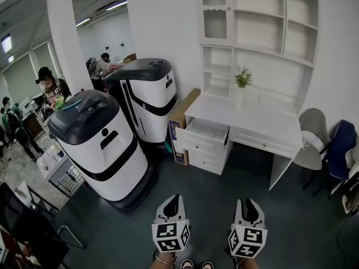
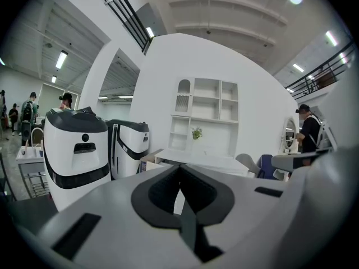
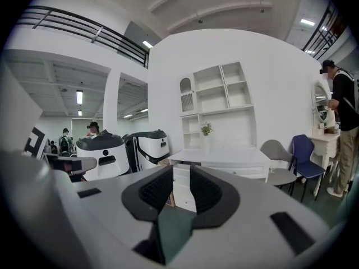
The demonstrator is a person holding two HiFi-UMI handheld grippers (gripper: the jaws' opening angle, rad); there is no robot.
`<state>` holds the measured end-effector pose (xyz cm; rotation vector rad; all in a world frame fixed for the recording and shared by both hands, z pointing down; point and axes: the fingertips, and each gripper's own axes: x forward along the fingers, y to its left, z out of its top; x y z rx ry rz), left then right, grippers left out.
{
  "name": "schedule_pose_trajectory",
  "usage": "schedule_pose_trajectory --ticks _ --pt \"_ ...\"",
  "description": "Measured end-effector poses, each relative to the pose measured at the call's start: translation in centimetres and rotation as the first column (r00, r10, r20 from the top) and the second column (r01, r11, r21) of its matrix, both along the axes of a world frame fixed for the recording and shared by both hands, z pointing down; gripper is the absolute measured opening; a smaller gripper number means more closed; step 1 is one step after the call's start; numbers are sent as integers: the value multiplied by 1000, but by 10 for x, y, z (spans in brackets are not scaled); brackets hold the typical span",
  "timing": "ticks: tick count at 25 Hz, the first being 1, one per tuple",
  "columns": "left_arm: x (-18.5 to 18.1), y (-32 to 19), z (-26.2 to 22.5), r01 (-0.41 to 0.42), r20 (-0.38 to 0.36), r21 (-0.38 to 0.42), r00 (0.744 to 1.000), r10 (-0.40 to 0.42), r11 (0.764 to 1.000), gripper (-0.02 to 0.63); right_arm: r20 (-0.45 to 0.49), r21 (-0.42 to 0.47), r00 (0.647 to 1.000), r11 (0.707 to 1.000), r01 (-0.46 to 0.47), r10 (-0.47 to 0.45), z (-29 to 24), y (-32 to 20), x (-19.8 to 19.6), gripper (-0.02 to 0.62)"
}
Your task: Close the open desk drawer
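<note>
The open drawer (image 1: 205, 130) is the top one in the stack under the left end of the white surface (image 1: 263, 122). It stands pulled out toward you, across a stretch of bare floor, well apart from both tools. It slides along a line running from its front panel straight back under the surface, and in the head view that line slants up and a little to the right. Your push should follow that line, not cut across it.

Your left hand-held gripper (image 1: 174, 199) is clenched, tips together with nothing in them, and from it the drawer stack lies ahead and slightly to the right. Your right hand-held gripper (image 1: 247, 202) is released — jaws apart, nothing between the pads. Its own view looks through that gap almost straight at the drawer fronts, so it seems the better lined up. Neither looks clearly nearer.

A tall cardboard box (image 1: 182, 118) leans just beside the stack on its left — come in from the front, not from that side.
</note>
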<state>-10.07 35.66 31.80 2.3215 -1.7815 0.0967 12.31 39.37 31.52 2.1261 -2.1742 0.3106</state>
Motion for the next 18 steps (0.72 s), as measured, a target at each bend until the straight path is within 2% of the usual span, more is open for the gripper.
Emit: schedule_pose_trajectory --ticks 8,13,18 --pt "6 -5 6 56 -9 -5 998 -56 998 14 0 -5 1000 1000 -3 3 6 -4 34 92" --pt "19 -12 16 56 6 -36 998 -56 998 14 14 -35 1000 999 6 -5 17 -16 45 89" --pt "28 -44 16 52 12 -29 999 -52 998 14 19 -48 1000 999 10 -9 26 -45 51 87"
